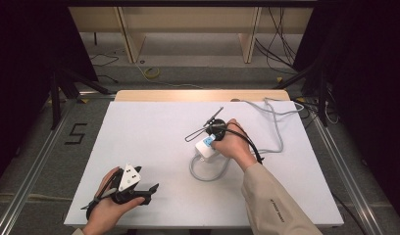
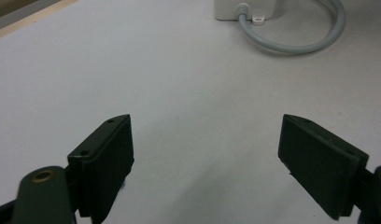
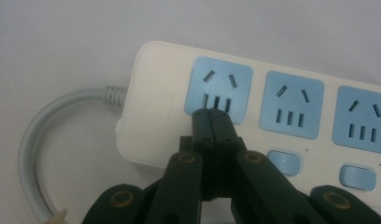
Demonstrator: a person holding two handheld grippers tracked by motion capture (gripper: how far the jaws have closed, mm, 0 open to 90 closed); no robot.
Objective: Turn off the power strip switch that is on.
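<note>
High view: a white table top (image 1: 154, 147) carries a white power strip (image 1: 206, 147) right of centre, with its grey cable (image 1: 208, 174) looping toward the near edge and running off to the far right. The right gripper (image 1: 213, 132) is held over the near end of the strip, the person's right hand (image 1: 236, 144) wrapped around it. The left gripper (image 1: 132, 188) sits near the front left of the table in the left hand (image 1: 110, 205), well apart from the strip, a grey three-cornered plate on top. A dark figure "5" (image 1: 76, 133) is marked on the floor left of the table. Small print on the right sleeve (image 1: 276, 210) is too fine to read.

Left gripper view: the two black jaws stand wide apart with bare table between them; nothing is held or touched. The end of the power strip (image 2: 244, 9) and its cable loop (image 2: 296, 42) lie at the top of the view, well ahead of the jaws.

Right gripper view: the jaws are pressed fully together with nothing between them. Their joined tip (image 3: 212, 116) sits at the lower edge of the first blue socket face (image 3: 219, 88), at its three lower slots; actual contact cannot be told. Two more blue sockets (image 3: 291, 105) follow, with blue switch buttons (image 3: 284, 161) below. No brand or lettering is legible on the strip (image 3: 156, 102).
</note>
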